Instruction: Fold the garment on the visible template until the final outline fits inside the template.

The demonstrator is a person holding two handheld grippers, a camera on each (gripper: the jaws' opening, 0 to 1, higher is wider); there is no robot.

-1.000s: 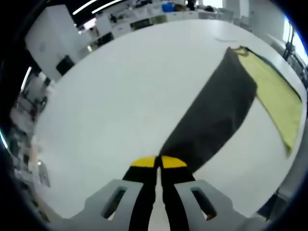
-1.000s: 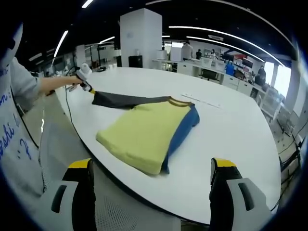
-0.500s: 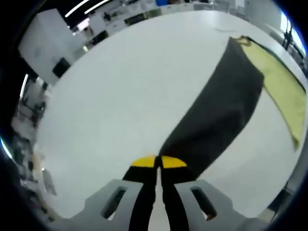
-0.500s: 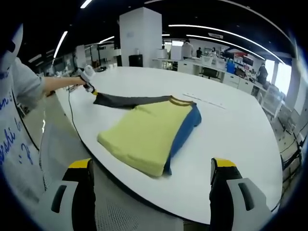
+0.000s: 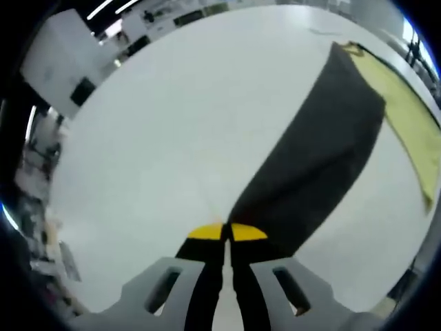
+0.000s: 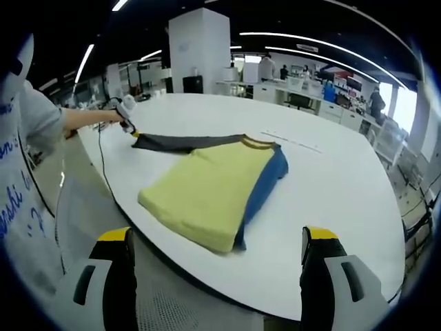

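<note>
Left hand-held gripper (image 5: 226, 232) stays clamped on the dark sleeve (image 5: 310, 172), stretched ahead of it over the bench (image 5: 172, 124); right hand-held gripper (image 6: 215, 238) gapes, garment (image 6: 213, 189) beyond; barely changed, fold pending.

A large white rounded table (image 6: 344, 200) carries one thing — a yellow, blue and dark grey folded garment (image 6: 213, 186), (image 5: 324, 158).
</note>
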